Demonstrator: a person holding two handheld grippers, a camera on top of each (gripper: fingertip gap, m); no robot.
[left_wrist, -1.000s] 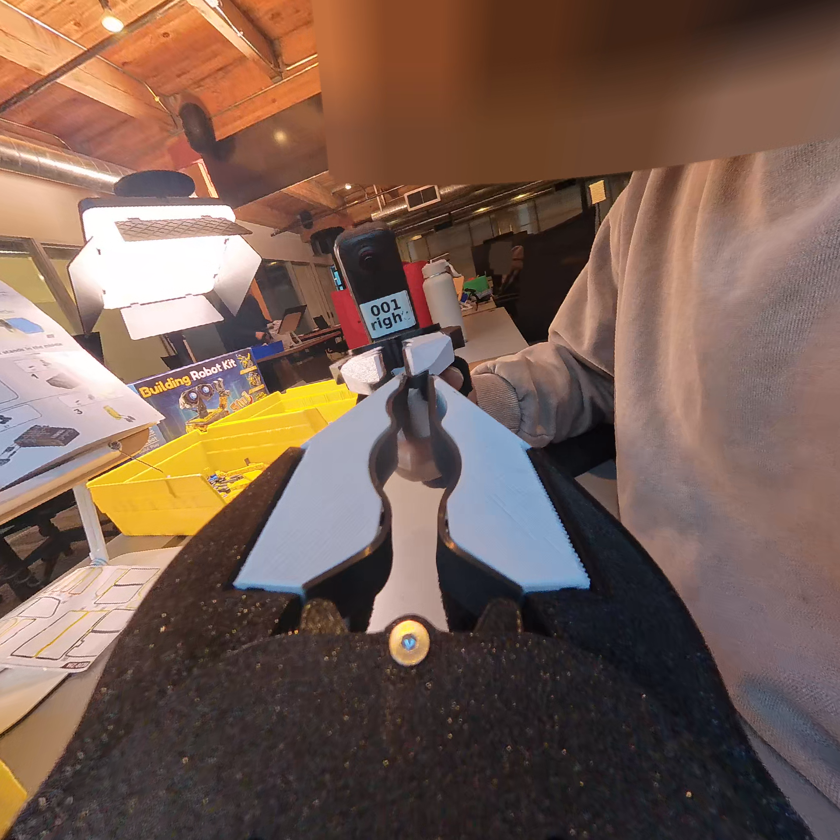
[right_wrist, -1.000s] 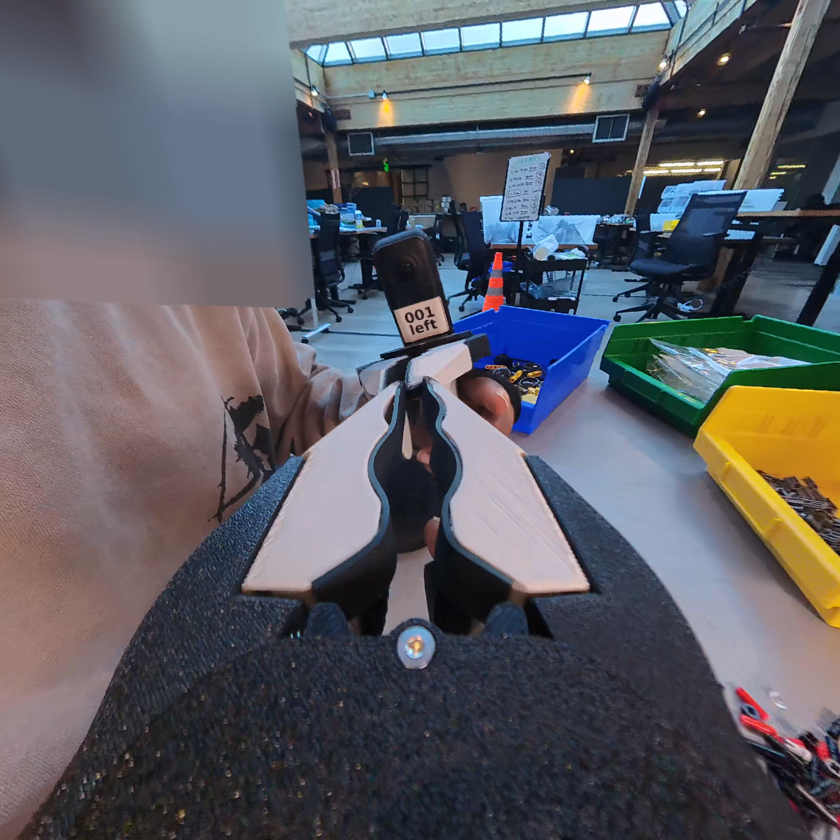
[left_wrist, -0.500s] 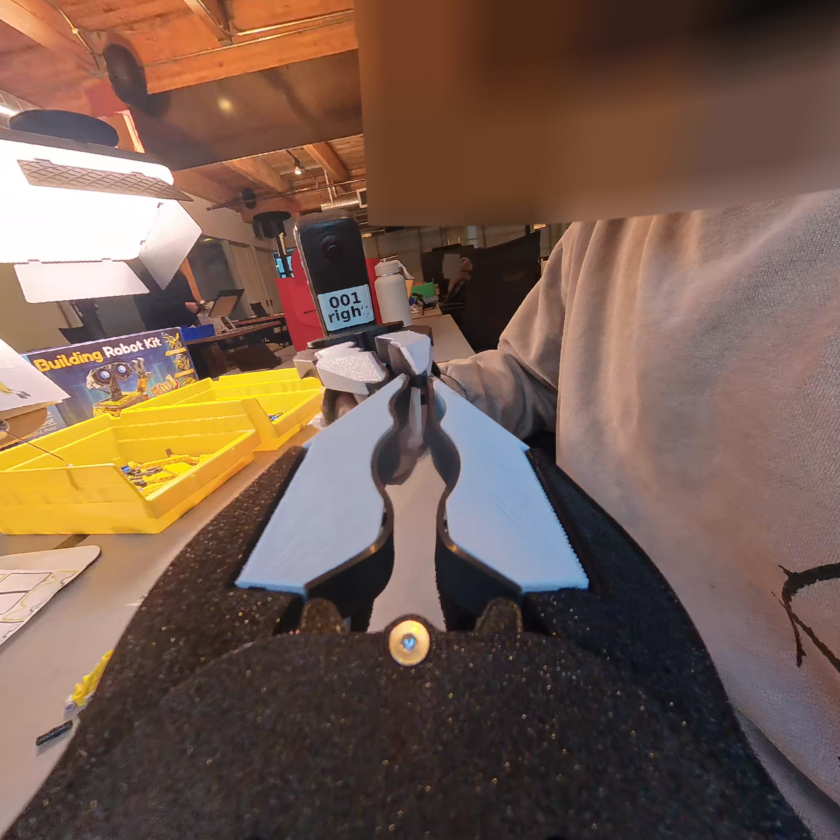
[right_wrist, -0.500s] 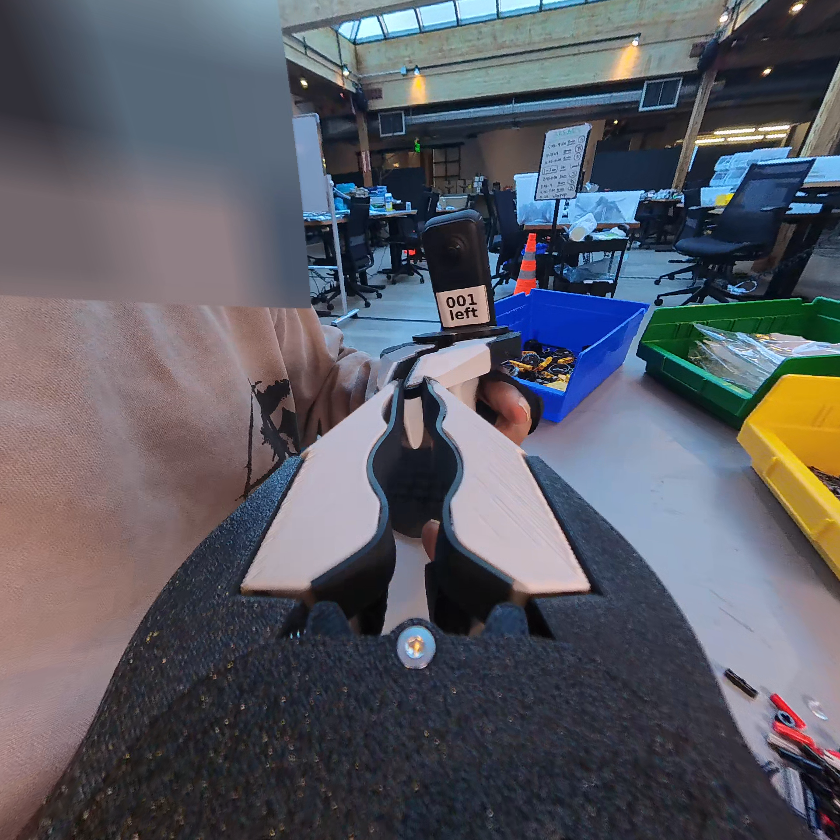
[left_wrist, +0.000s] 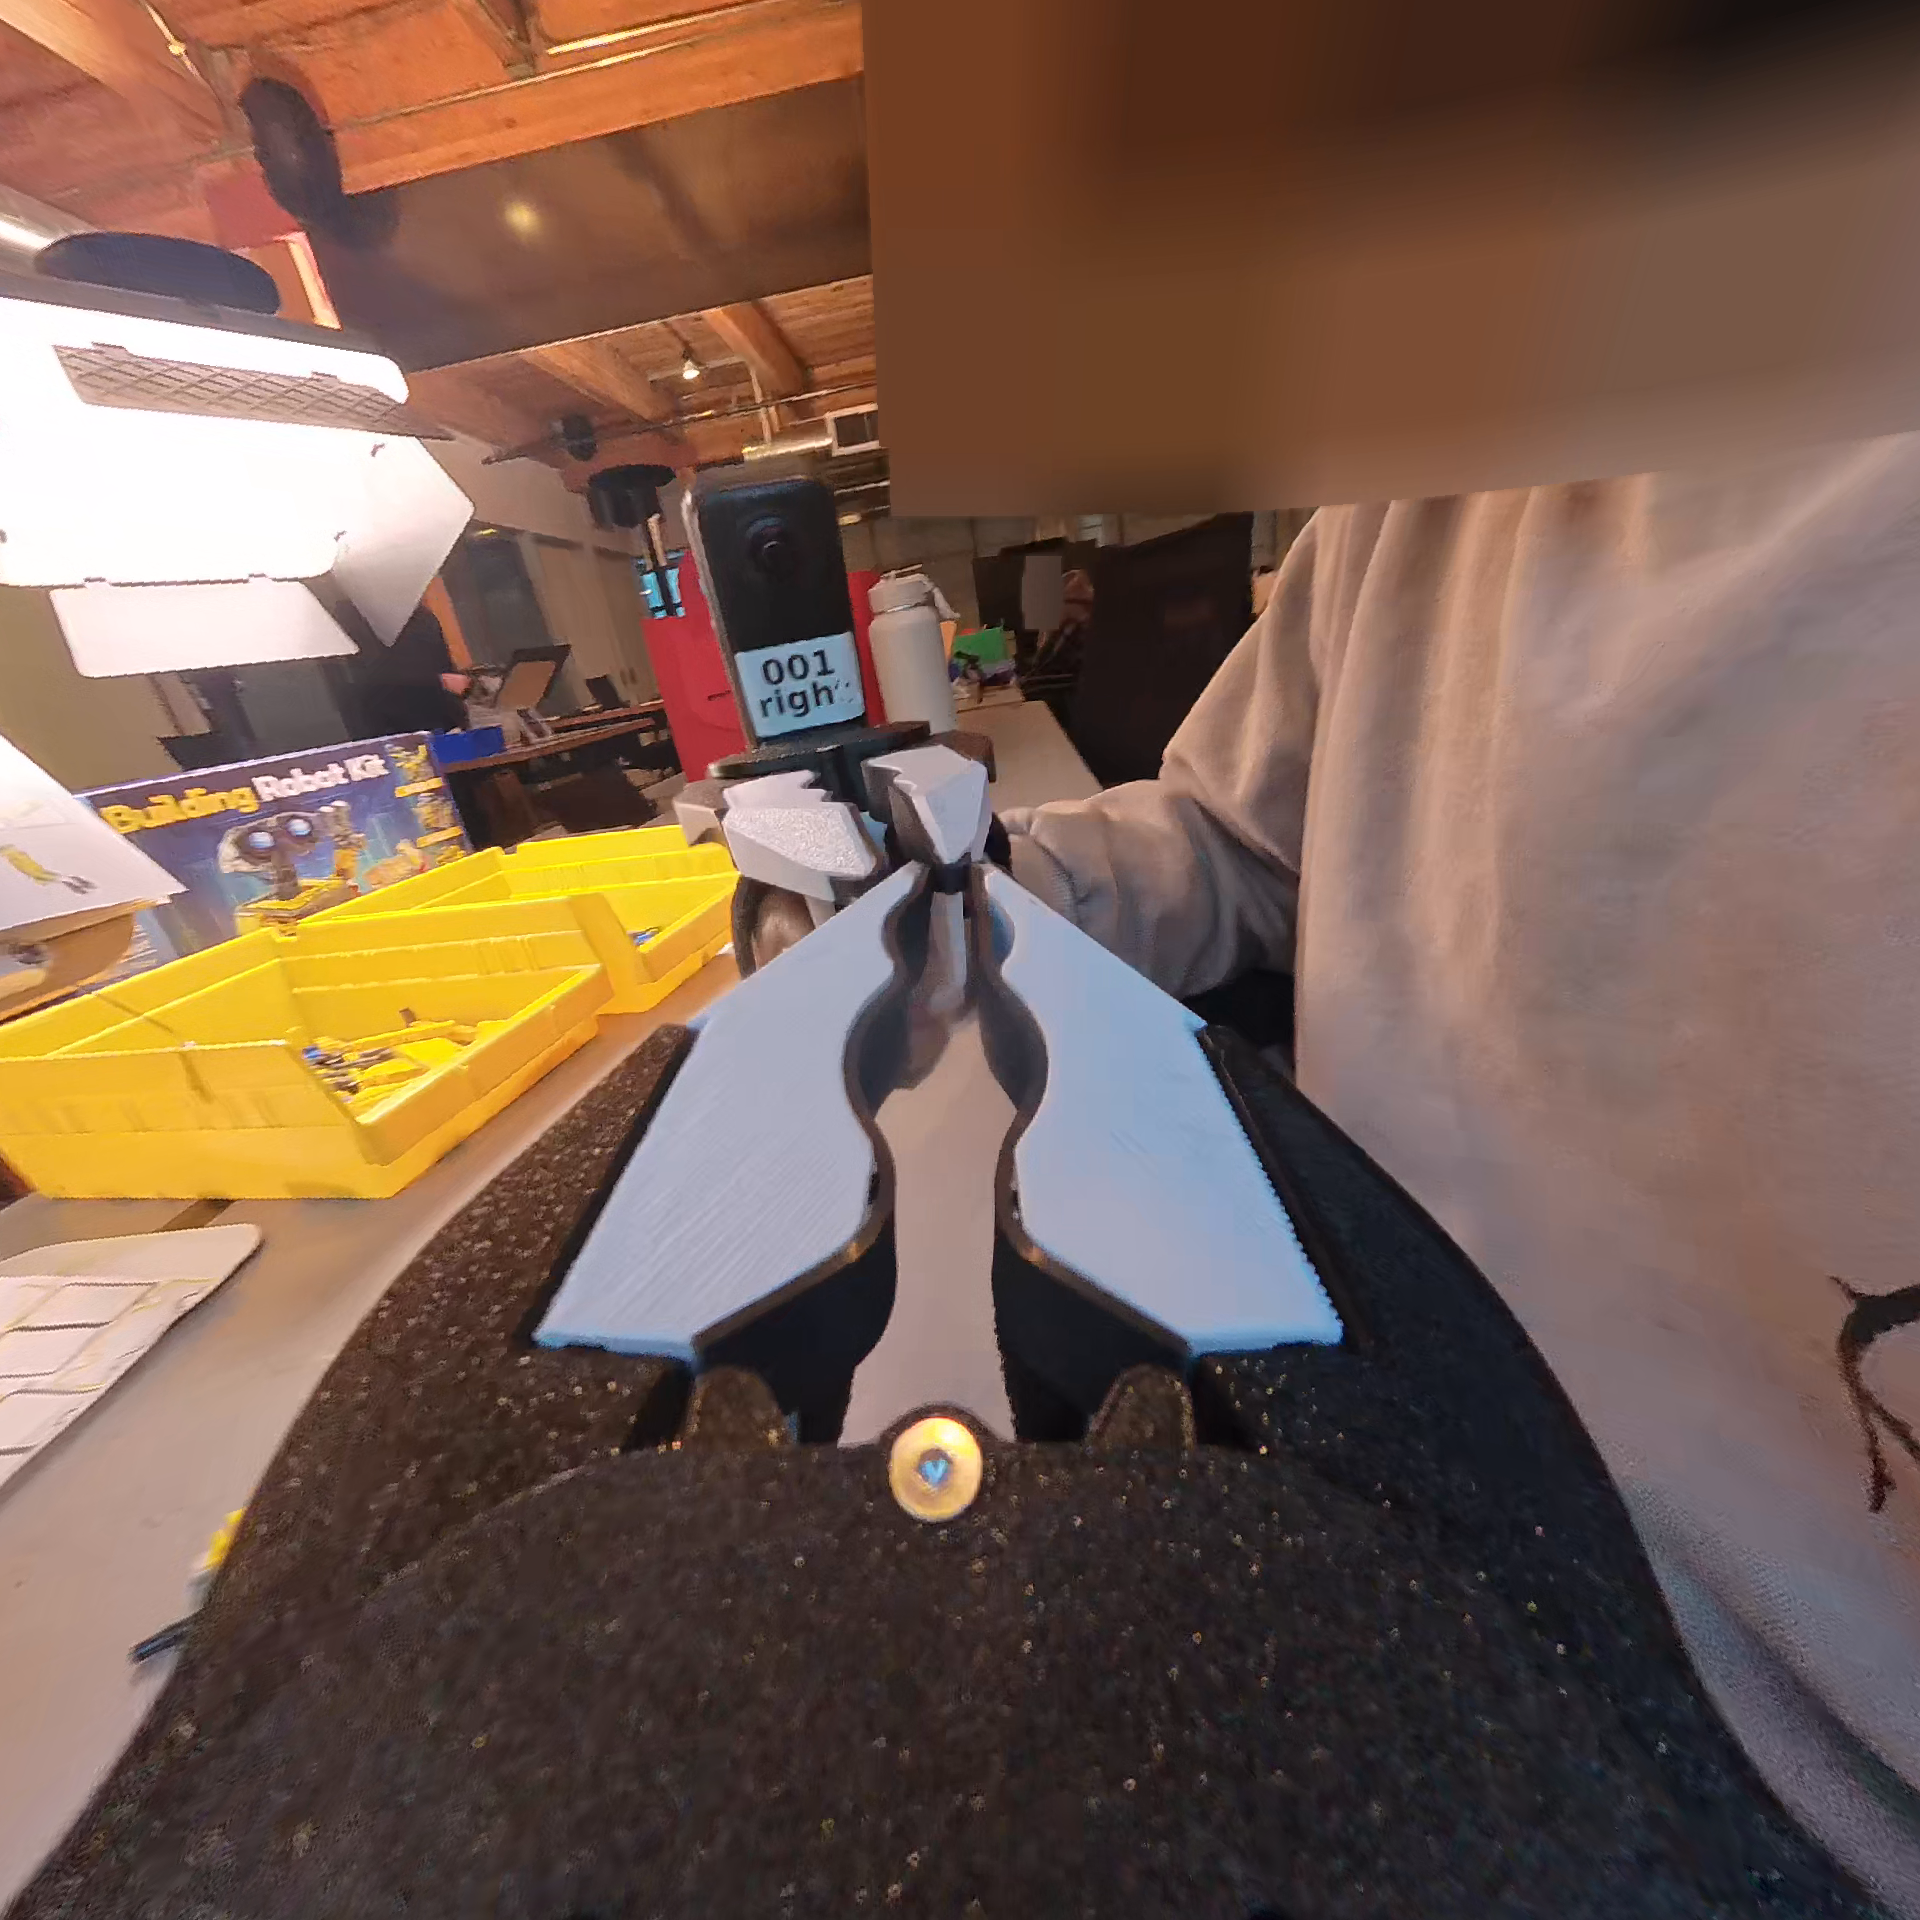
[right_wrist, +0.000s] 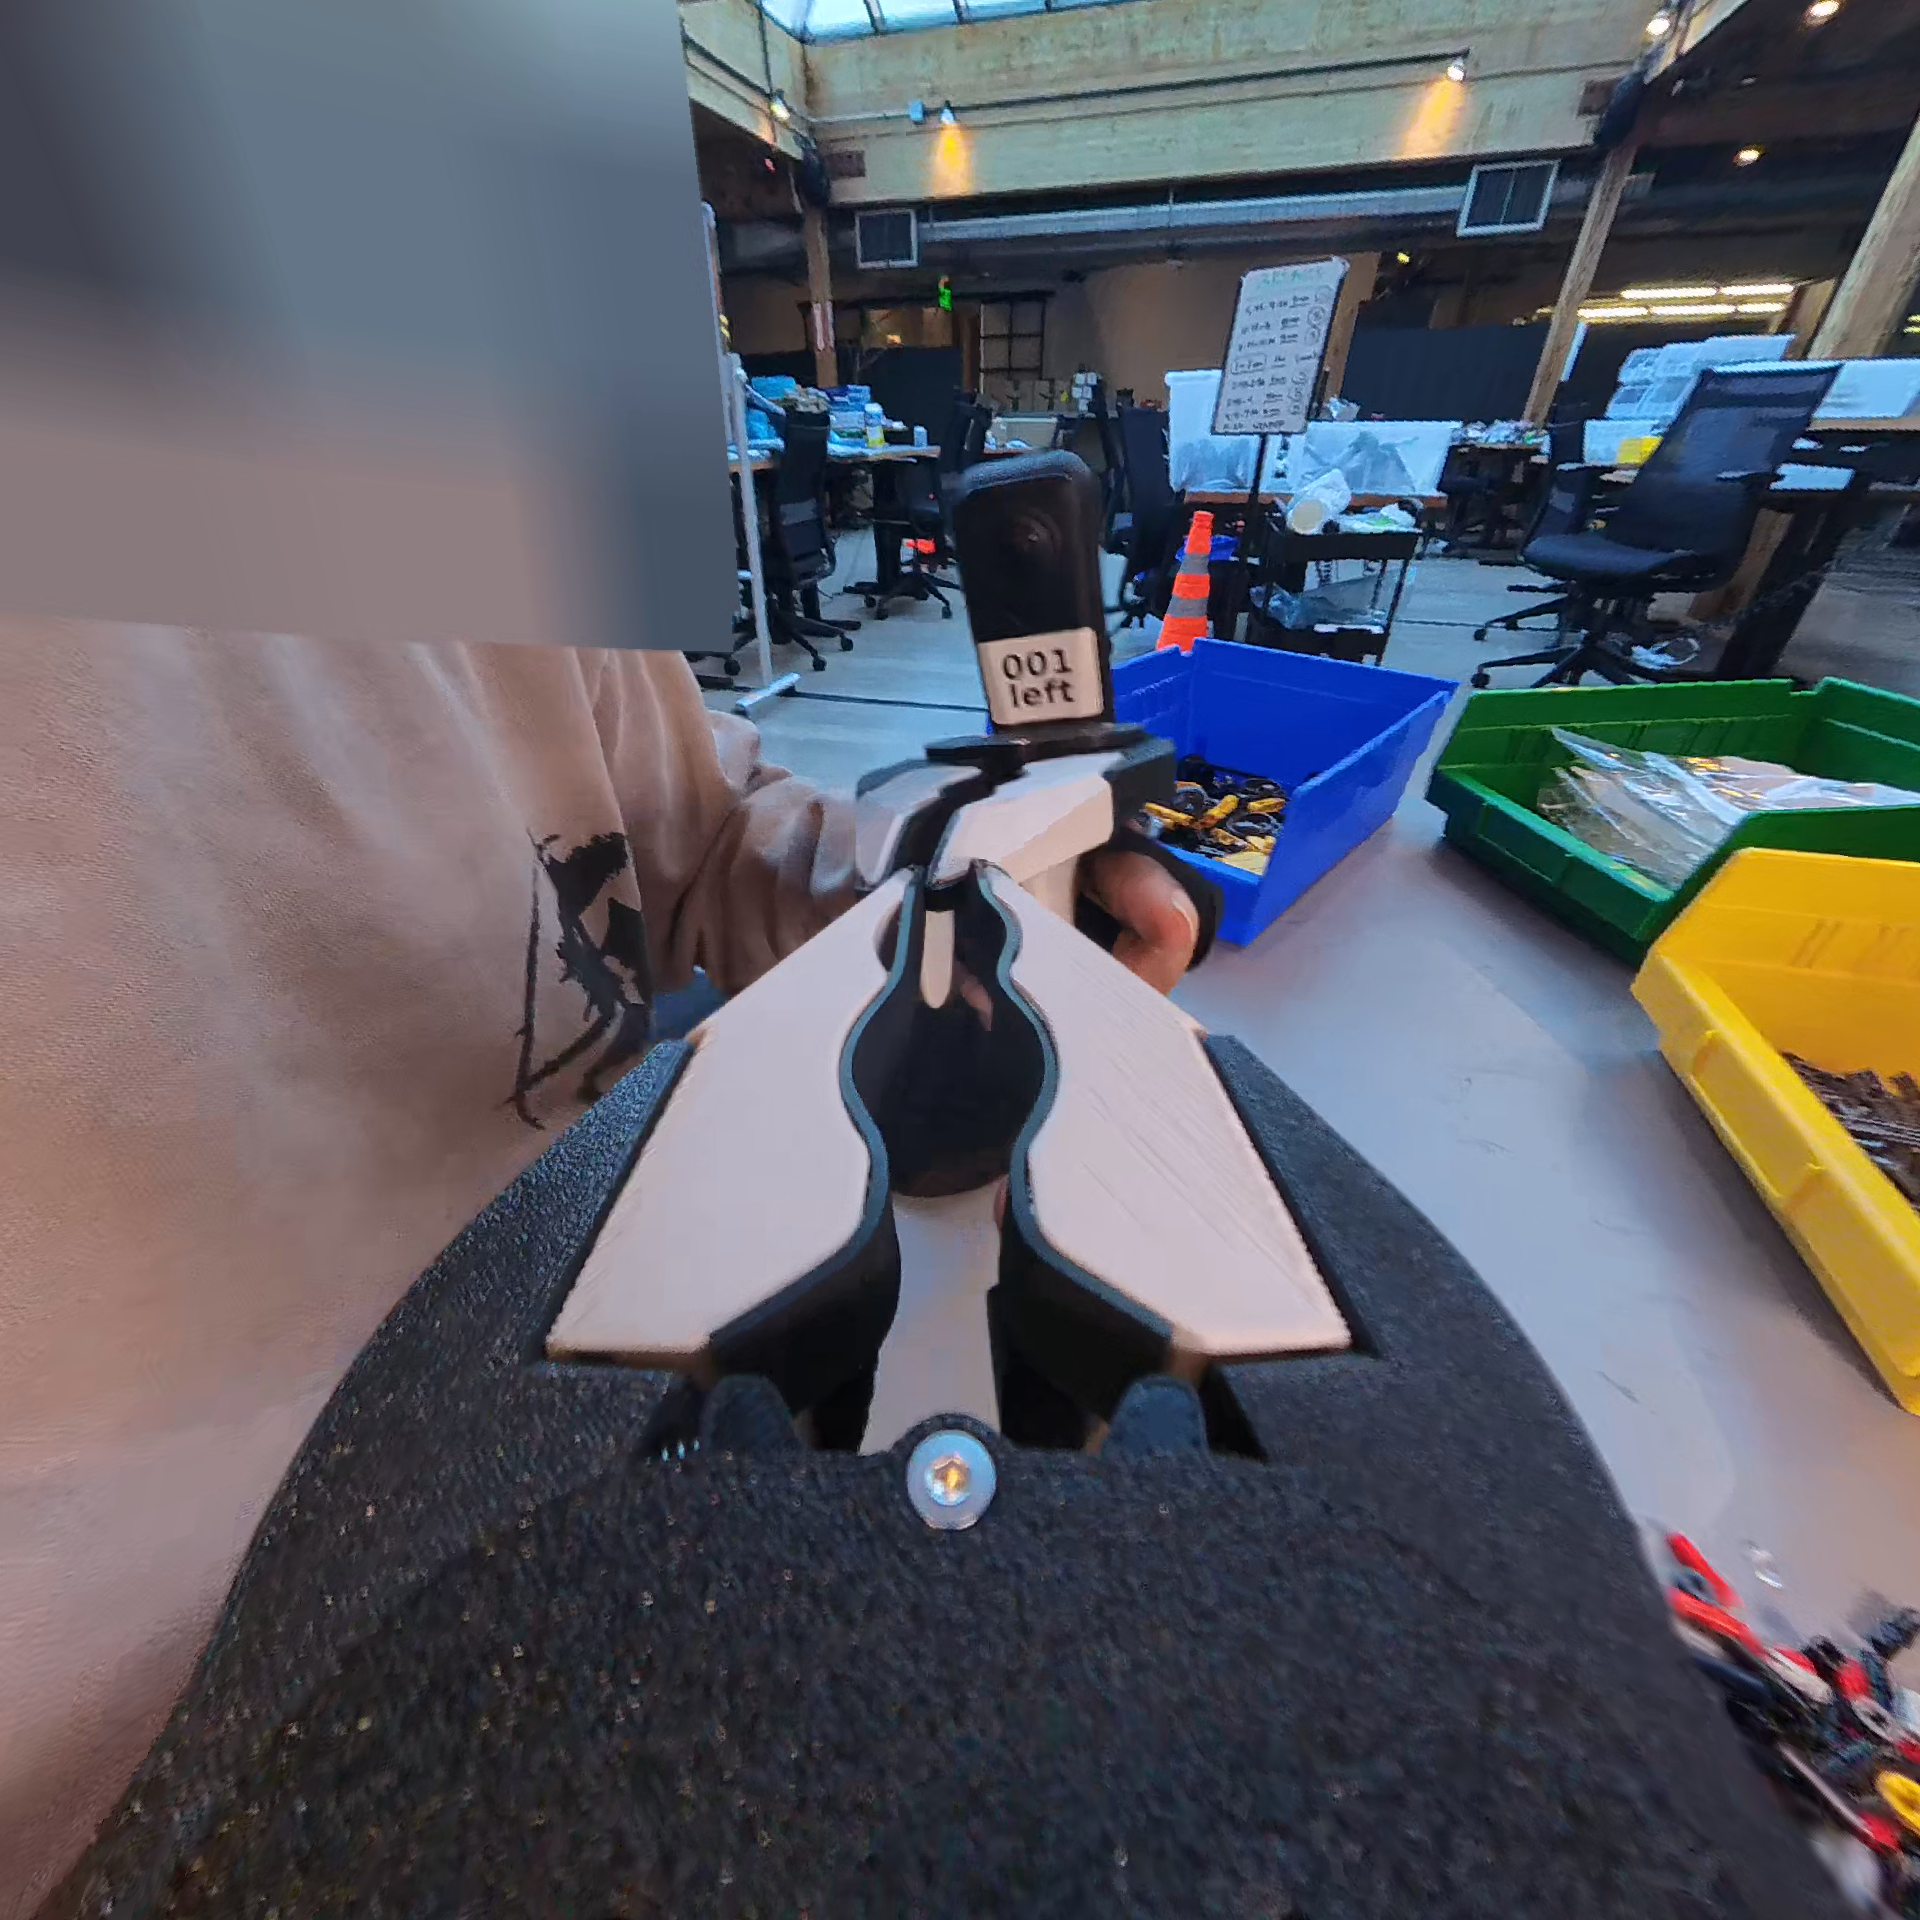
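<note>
An open-plan workshop office: exposed timber ceiling beams (left_wrist: 582, 73), office chairs (right_wrist: 1673, 520) at desks, parts bins (right_wrist: 1766, 997) on the table (right_wrist: 1455, 1091), studio light (left_wrist: 197, 468) upper left.

The left claw (left_wrist: 948, 883) has pale grey-white ribbed fingers edged in black, set in a speckled black body; the right claw (right_wrist: 948, 883) has pinkish-white fingers with the same black edging. The sweatshirt (left_wrist: 1558, 935) is beige with a black print. Yellow bins (left_wrist: 312, 1039) sit on the grey counter (left_wrist: 156, 1455). In the right wrist view stand a blue bin (right_wrist: 1330, 748), a green bin (right_wrist: 1558, 831) and an orange-and-white striped cone (right_wrist: 1190, 587).
</note>
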